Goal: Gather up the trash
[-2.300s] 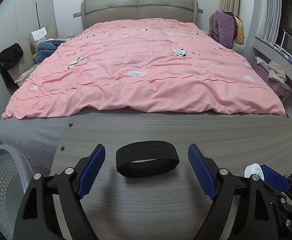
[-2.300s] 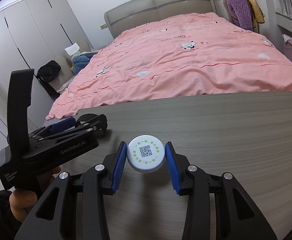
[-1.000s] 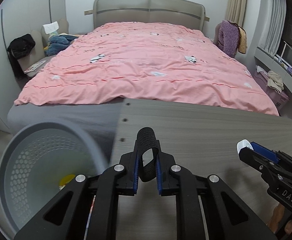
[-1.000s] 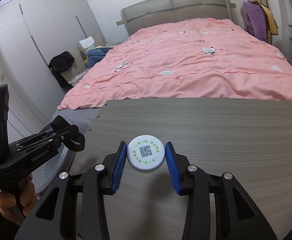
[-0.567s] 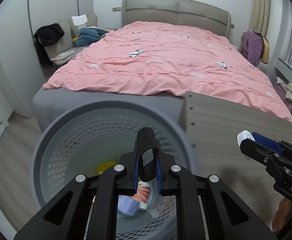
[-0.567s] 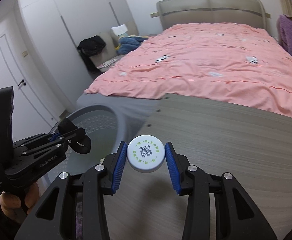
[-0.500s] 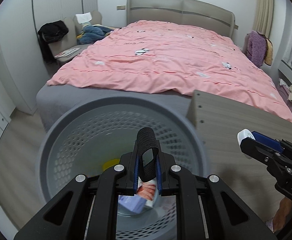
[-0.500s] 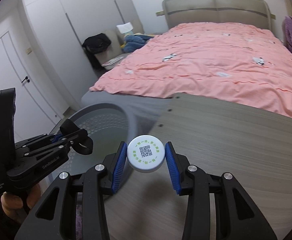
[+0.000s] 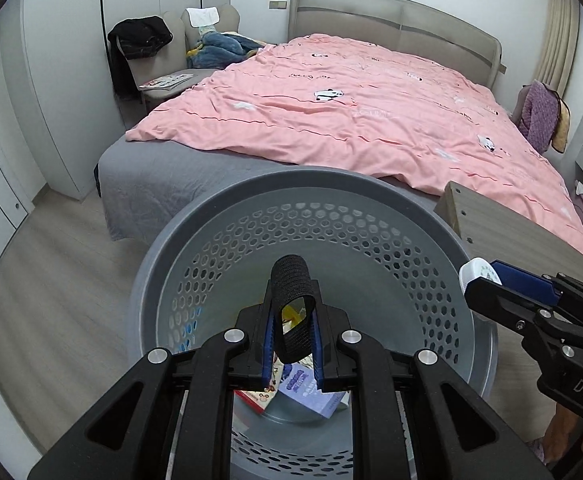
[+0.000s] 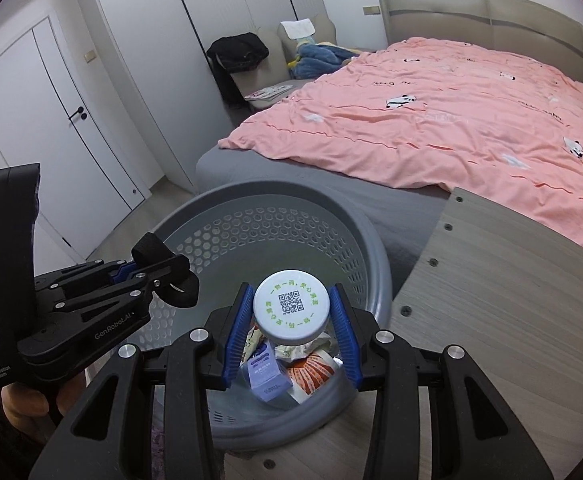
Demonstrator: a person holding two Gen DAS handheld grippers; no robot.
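Observation:
My left gripper [image 9: 291, 316] is shut on a black elastic band [image 9: 291, 280], squeezed flat and standing up between the blue pads. It hangs over the open grey perforated basket [image 9: 219, 216]. My right gripper [image 10: 291, 312] is shut on a white round cap [image 10: 290, 305] with a QR code and green lettering, held above the same basket [image 10: 227, 204]. In the right wrist view the left gripper [image 10: 159, 270] with the band [image 10: 179, 292] sits at the basket's left side. The right gripper's tip [image 9: 487, 280] with the cap [image 9: 476, 272] shows at the right in the left wrist view.
Wrappers and paper scraps [image 10: 287, 372] lie in the basket's bottom. The grey wood-grain table [image 10: 511, 288] stands right of the basket. A bed with a pink duvet [image 9: 351, 112] lies beyond. A chair with clothes [image 9: 163, 52] and white wardrobe doors [image 10: 51, 112] are at the left.
Both grippers have swung left from above the table to above the basket, each keeping its hold. The basket now fills the lower middle of both views.

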